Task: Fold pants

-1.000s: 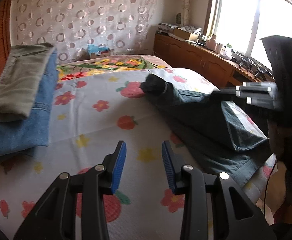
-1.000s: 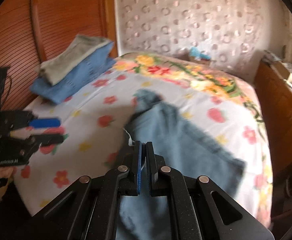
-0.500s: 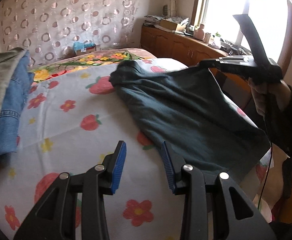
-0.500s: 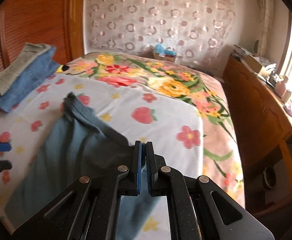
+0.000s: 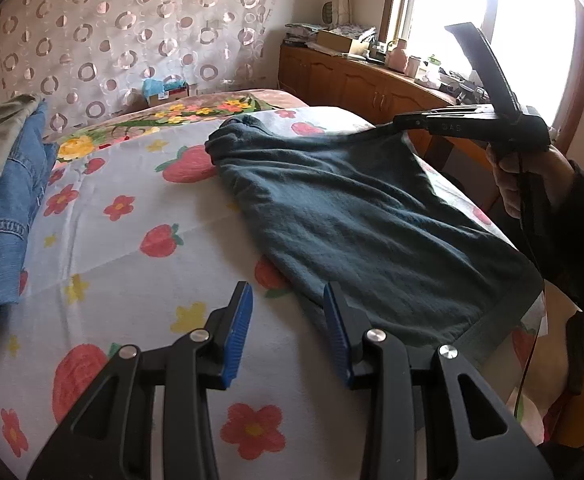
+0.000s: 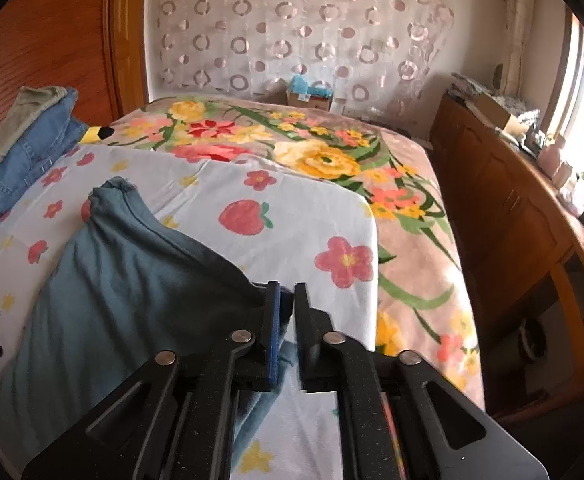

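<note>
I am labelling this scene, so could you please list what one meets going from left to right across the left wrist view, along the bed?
Folded clothes stack → bare floral sheet → dark pants → right claw, its jaws opening at the pants' edge → the hand holding it.

a bedroom in a home. a bed (image 6: 412,216) takes up most of the room, covered by a plush floral blanket (image 6: 324,148) with a white sheet printed with strawberries and flowers (image 5: 131,216) laid over it. a sheer curtain with ring patterns (image 6: 292,28) hangs across the far wall. folded clothes (image 5: 7,184) are stacked by a wooden headboard (image 6: 51,40). a low wooden cabinet (image 6: 504,216) runs under a bright window (image 5: 492,20), its top cluttered with boxes, cups and small household things.
</note>
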Demonstrator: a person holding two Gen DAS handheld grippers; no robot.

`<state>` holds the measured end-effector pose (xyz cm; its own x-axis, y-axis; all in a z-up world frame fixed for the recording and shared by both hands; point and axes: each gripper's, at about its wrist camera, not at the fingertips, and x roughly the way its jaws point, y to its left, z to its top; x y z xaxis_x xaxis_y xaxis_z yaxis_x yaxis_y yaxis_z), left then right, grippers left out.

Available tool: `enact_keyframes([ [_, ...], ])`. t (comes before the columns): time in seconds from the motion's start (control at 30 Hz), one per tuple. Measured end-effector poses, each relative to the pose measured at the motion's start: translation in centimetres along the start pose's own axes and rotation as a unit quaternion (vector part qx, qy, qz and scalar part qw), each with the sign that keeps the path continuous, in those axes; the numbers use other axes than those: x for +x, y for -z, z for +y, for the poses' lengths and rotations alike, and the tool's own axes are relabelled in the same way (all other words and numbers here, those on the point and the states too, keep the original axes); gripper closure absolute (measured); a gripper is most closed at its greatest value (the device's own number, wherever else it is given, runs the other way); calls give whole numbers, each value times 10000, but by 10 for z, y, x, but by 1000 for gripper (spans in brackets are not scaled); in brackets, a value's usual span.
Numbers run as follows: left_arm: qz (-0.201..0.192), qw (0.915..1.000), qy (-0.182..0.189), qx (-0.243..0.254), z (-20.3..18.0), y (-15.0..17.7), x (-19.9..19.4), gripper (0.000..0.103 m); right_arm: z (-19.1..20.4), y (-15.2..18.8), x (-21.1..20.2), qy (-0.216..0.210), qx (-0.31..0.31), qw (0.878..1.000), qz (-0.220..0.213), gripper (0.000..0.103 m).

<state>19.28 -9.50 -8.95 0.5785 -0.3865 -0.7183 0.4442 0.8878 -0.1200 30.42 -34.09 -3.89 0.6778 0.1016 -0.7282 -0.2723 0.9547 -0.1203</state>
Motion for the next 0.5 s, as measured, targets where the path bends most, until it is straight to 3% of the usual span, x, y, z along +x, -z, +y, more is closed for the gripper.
enact_keyframes([
  [0.03, -4, 10000, -6, -2, 0, 0, 0, 68, 0, 2, -4, -4, 46, 10000, -17, 76],
  [0.1, -33, 10000, -16, -2, -1, 1, -3, 68, -1, 6, -15, -112, 148, 9998, -103, 71],
  [0.5, -300, 9994, -88, 118, -21, 8, -36, 68, 24, 42, -105, -400, 273, 9972, -565, 66],
])
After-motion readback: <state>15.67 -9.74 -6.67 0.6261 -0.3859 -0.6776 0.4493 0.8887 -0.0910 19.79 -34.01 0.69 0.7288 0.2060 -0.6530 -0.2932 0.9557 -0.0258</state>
